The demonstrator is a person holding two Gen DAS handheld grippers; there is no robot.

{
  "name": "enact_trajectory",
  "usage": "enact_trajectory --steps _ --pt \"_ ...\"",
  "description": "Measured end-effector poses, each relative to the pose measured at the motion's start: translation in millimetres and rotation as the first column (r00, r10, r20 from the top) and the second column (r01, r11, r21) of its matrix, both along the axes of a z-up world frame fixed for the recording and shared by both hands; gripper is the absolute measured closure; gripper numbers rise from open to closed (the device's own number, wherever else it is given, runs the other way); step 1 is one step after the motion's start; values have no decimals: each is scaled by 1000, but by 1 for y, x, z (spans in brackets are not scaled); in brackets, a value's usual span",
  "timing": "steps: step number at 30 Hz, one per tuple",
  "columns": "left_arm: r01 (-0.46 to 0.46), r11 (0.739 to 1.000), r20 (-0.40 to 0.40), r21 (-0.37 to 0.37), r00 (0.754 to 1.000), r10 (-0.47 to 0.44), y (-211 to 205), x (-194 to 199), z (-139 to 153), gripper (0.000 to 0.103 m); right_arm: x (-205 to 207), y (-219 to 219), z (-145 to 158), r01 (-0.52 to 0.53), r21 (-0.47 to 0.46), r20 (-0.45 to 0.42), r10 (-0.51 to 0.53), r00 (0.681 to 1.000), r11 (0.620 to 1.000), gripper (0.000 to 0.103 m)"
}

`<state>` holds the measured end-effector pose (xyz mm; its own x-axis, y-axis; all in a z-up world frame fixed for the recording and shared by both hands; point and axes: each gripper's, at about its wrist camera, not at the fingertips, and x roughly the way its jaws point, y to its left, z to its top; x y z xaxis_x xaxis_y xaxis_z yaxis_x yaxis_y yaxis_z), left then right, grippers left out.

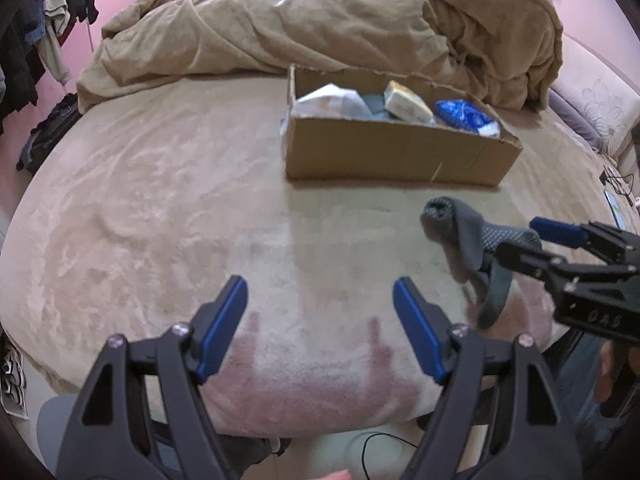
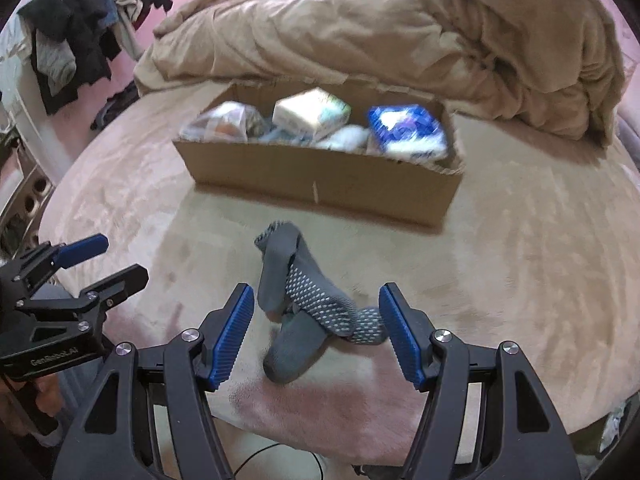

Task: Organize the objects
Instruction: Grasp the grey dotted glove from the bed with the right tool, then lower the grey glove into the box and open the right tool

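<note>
A grey sock point(image 2: 296, 312) with white grip dots hangs between the wide-open jaws of my right gripper point(image 2: 316, 332), draped against the right finger and off the bed. In the left wrist view the same sock point(image 1: 468, 248) hangs over the right gripper's finger point(image 1: 516, 244) at the right. My left gripper point(image 1: 320, 328) is open and empty above the beige bed sheet point(image 1: 160, 200). A cardboard box point(image 1: 392, 156) holding several packets stands on the bed ahead; it also shows in the right wrist view point(image 2: 320, 176).
A crumpled tan duvet point(image 1: 320, 24) lies behind the box. Dark clothes point(image 2: 80, 32) hang at the left by the pink wall. A pillow point(image 1: 596, 108) sits at the far right. The bed's near edge point(image 1: 300, 412) is just below the grippers.
</note>
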<state>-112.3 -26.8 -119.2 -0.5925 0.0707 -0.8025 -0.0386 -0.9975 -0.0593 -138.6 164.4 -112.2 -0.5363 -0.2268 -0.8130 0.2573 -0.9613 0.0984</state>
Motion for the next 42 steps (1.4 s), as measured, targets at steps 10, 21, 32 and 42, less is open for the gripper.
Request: enact_trajectory --steps 10,21,32,42 --pt "-7 1000 59 15 998 6 0 -8 -30 27 -13 -11 -40 -5 42 27 4 1000 999 38" --pt "3 999 44 32 999 -4 0 -5 -20 26 -6 -4 -13 -16 12 -11 17 1000 1000 75" --pt "12 998 -19 63 1000 -11 0 -9 12 26 -21 10 54 10 -38 -132 -15 991 999 75" --pt "19 998 -89 63 996 -13 -2 -41 39 26 -76 6 74 45 -22 -205 -48 978 999 74"
